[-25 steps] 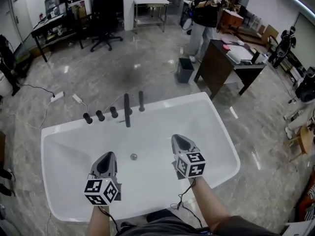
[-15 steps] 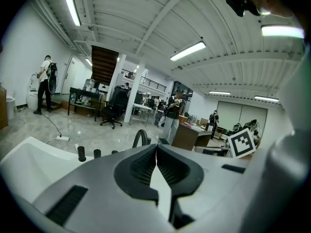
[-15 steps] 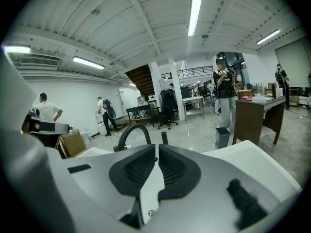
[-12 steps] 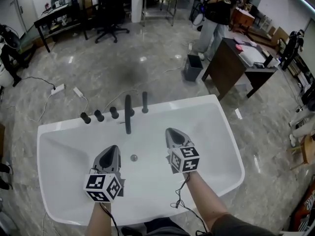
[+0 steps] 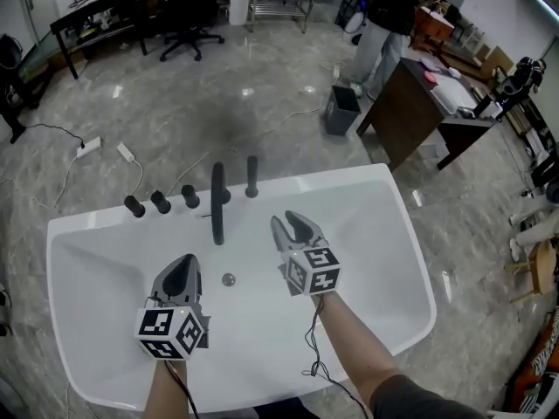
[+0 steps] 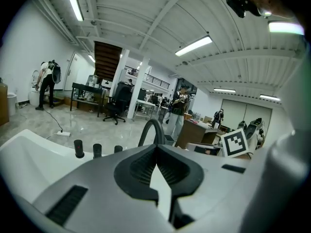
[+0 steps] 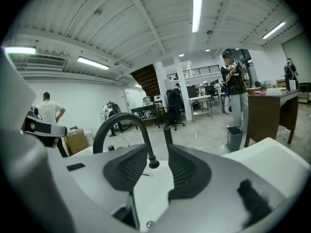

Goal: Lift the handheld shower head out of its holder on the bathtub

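The right gripper (image 5: pixel 289 225) is opening its empty jaws and the left gripper (image 5: pixel 181 269) is clenched; aiming slightly left could catch the faucet spout (image 5: pixel 217 201) instead of the shower head (image 5: pixel 251 175) upright on the bathtub's (image 5: pixel 384 199) far rim.

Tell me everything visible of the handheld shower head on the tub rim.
The handheld shower head is a slim, matte black rod with a plain, rounded top. It stands upright on the far rim of the white bathtub, just right of the arched spout and apart from it. Nothing else touches it.
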